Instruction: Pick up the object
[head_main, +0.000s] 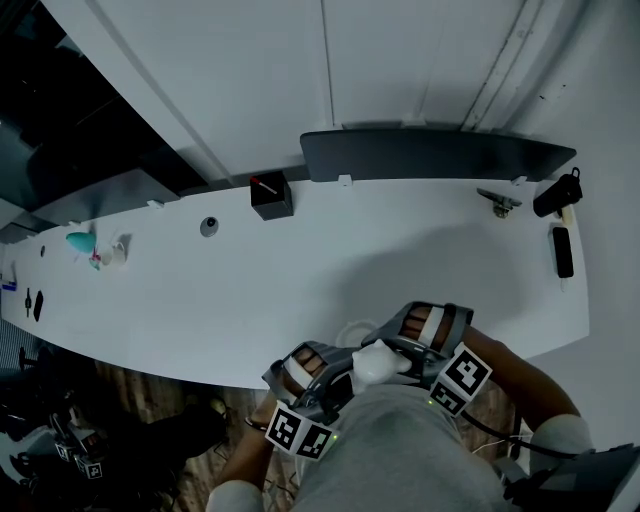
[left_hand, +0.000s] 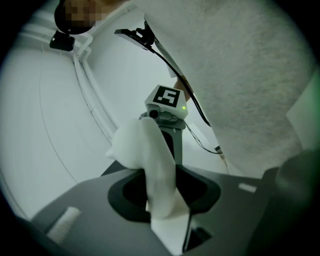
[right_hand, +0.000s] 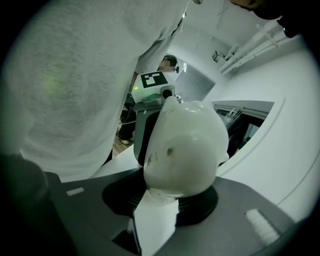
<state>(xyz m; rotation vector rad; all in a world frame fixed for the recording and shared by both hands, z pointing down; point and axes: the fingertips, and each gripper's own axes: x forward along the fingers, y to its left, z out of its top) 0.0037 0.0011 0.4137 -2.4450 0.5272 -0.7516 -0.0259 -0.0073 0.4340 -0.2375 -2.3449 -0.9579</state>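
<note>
Grey shirt fills bottom of head view; you hold both grippers tight vs. it, at near edge of white table. White object is off the table, up btw. the two grippers. L gripper: jaws partly closed, clamped on a thin limp flap of the object. R gripper: jaws wide, object's round body sits btw. them, one pad at its base, not clamped. Black box stands at table's far side.
</note>
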